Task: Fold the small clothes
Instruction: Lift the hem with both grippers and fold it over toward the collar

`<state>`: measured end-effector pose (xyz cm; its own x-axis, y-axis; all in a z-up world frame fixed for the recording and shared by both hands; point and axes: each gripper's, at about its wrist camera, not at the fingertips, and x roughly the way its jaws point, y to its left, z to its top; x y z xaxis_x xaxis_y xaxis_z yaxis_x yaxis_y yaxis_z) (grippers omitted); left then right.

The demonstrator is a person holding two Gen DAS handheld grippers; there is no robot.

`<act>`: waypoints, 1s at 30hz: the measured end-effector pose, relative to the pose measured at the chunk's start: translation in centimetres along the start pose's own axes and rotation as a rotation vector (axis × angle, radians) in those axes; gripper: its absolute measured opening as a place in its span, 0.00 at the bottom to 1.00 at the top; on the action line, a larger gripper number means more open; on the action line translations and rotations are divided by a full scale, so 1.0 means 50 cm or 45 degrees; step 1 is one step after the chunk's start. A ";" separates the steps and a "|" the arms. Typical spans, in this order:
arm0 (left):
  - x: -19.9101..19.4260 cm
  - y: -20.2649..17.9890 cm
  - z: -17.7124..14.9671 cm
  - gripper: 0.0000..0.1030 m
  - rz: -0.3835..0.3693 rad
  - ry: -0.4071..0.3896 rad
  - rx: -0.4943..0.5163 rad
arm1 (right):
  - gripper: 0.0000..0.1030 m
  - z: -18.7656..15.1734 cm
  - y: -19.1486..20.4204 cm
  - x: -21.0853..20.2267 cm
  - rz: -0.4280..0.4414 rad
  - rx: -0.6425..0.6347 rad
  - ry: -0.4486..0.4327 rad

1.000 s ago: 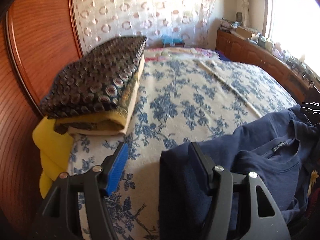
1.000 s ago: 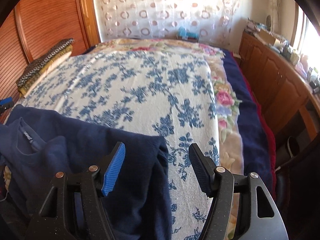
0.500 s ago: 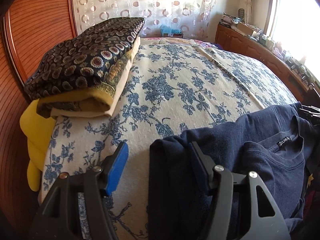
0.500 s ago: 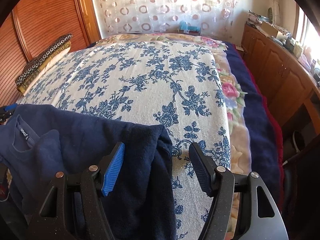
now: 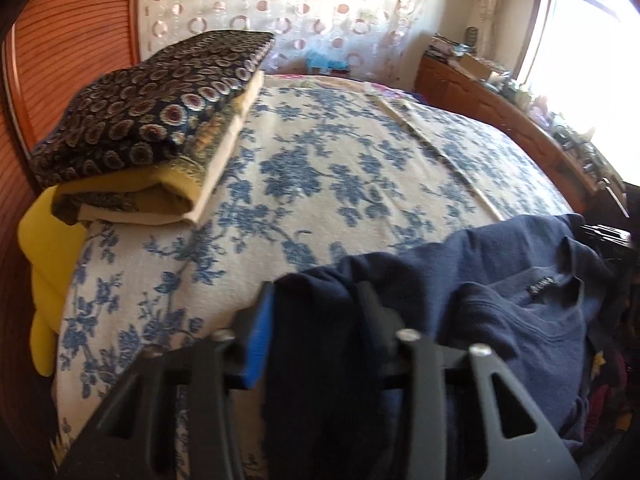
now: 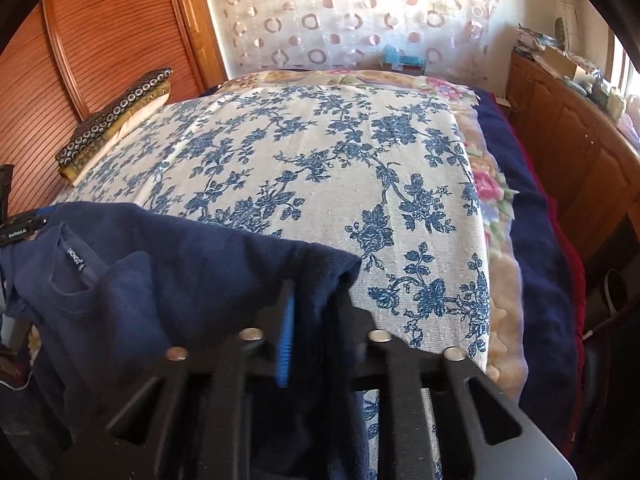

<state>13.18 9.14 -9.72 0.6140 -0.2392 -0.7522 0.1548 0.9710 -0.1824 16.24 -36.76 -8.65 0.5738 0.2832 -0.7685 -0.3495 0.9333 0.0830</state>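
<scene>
A navy blue shirt point(image 5: 500, 304) with a neck label lies at the near edge of the bed, stretched between my two grippers. My left gripper point(image 5: 316, 312) is shut on the shirt's left shoulder fold, the cloth bunched between its jaws. In the right wrist view the same shirt point(image 6: 168, 276) spreads to the left, and my right gripper point(image 6: 314, 312) is shut on its right shoulder fold. The lower part of the shirt hangs below both views.
The bed point(image 6: 320, 152) has a white cover with blue flowers. A stack of folded blankets point(image 5: 152, 120) sits at the bed's far left by the wooden headboard point(image 6: 104, 40). A wooden cabinet point(image 6: 572, 128) with clutter runs along the right side.
Both grippers have closed on the shirt's shoulder folds; they were open around the cloth before. Both have also moved a little forward over the bed.
</scene>
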 end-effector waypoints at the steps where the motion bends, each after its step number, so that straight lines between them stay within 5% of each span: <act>1: -0.001 -0.003 -0.001 0.20 -0.017 0.006 -0.003 | 0.08 -0.001 0.004 -0.001 -0.005 -0.003 -0.003; 4: -0.016 -0.011 -0.005 0.03 -0.034 -0.012 0.004 | 0.07 -0.003 0.015 -0.020 -0.023 -0.002 -0.041; 30: -0.611 -0.150 0.063 0.02 -0.103 -0.825 0.131 | 0.06 0.089 0.227 -0.617 -0.160 -0.322 -0.738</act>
<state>-4.32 9.16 16.63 0.9339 -0.2967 -0.1993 0.2734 0.9522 -0.1366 -2.13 -33.91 18.81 0.9041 0.3147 -0.2890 -0.3768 0.9061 -0.1920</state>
